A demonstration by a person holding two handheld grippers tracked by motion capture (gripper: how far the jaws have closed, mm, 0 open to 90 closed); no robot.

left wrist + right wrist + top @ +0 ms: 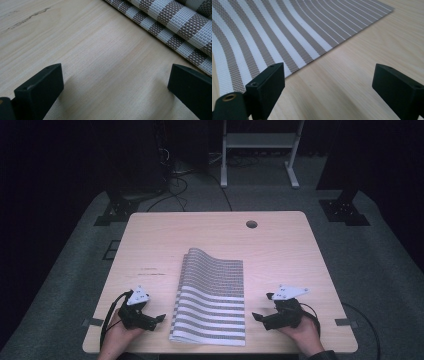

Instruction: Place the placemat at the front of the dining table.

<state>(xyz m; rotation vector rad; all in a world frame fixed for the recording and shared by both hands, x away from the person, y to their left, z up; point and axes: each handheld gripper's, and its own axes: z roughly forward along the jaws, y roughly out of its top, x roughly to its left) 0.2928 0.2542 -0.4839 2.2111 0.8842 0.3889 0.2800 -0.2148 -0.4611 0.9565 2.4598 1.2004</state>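
The striped mat (pixel 211 295) is a coarse woven mesh with a matt look, lying on a table (pixel 280 245) of smooth, pale, fine-grained wood.

A light wooden rectangular table (pixel 150 240) carries a striped woven mat, brown and white, folded over itself (pixel 212 300) at its middle, reaching to the near edge. The fold runs along the mat's left side, and the far end of the upper layer lifts from the layer under it. Left of the mat, near the near edge, lies the black left gripper (pixel 156 319), just beside the mat's left edge but apart from it. Right of the mat, at about the same depth, lies the black right gripper (pixel 257 316), also apart from it. Behind the mat, near the far edge, sits a small round hole (pixel 251 224). Beyond the table stands a white metal frame (pixel 260 150) on the floor.
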